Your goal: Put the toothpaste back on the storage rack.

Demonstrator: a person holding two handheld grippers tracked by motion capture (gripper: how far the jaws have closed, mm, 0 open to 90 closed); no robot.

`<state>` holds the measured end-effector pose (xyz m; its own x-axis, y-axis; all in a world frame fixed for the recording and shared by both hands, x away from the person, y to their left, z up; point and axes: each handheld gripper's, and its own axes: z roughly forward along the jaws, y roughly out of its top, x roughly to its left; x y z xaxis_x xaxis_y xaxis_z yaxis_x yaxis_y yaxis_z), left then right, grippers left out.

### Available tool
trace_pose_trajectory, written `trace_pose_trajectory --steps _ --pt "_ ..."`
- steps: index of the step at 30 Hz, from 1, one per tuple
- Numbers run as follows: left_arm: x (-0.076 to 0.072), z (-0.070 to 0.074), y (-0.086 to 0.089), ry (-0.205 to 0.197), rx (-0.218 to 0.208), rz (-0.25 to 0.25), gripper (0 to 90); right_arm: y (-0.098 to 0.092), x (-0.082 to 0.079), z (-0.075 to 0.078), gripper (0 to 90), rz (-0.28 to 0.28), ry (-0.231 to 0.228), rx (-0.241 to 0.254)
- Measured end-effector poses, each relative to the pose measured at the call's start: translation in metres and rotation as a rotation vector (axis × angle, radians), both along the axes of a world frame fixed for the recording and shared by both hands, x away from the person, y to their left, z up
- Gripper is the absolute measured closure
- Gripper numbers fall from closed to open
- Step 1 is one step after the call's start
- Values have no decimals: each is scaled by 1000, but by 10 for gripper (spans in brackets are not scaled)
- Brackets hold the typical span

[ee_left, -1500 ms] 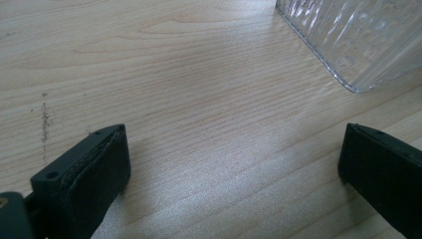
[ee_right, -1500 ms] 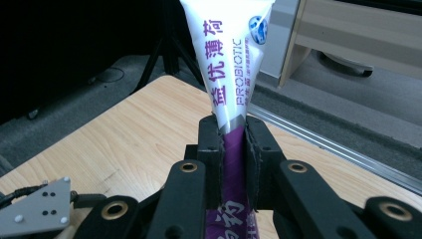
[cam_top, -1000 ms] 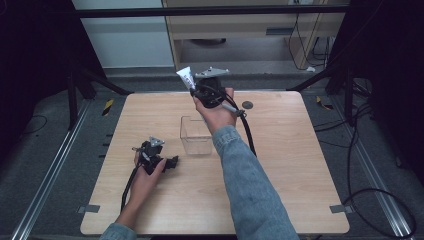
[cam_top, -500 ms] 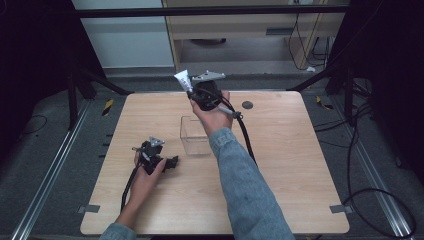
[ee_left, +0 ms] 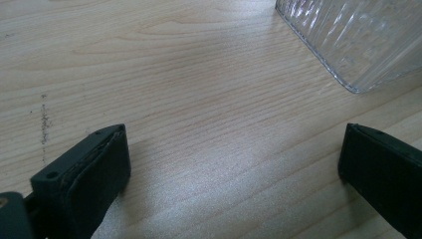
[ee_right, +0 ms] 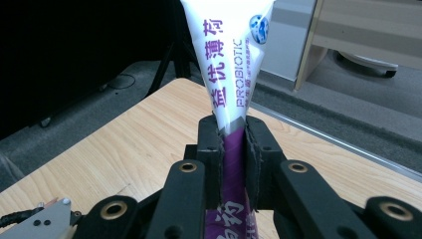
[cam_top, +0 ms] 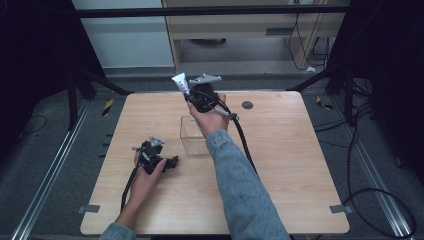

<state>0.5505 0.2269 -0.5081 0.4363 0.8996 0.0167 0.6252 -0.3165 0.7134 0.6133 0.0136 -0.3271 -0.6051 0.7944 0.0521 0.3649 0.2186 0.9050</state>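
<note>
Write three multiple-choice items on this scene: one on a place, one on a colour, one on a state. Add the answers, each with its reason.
1. Where is the clear container?
A. between the two hands on the table
B. on the floor
C. in the left gripper

2. What colours is the tube?
A. green and yellow
B. white and purple
C. red and black

3. How does the right gripper stand?
A. wide open
B. lying on the table
C. shut on the tube

Answers: 1 A, the high view shows it mid-table; 2 B, white body, purple print; 3 C, the pads squeeze the tube.

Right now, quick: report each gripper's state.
Left gripper: open, holding nothing, above the wooden table.
Right gripper: shut on the white-and-purple toothpaste tube.
</note>
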Motion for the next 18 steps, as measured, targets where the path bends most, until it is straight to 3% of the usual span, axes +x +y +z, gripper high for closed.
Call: trace_pose_trajectory --steps 18 --pt "0 0 0 1 3 -4 0 4 6 -9 791 11 9 0"
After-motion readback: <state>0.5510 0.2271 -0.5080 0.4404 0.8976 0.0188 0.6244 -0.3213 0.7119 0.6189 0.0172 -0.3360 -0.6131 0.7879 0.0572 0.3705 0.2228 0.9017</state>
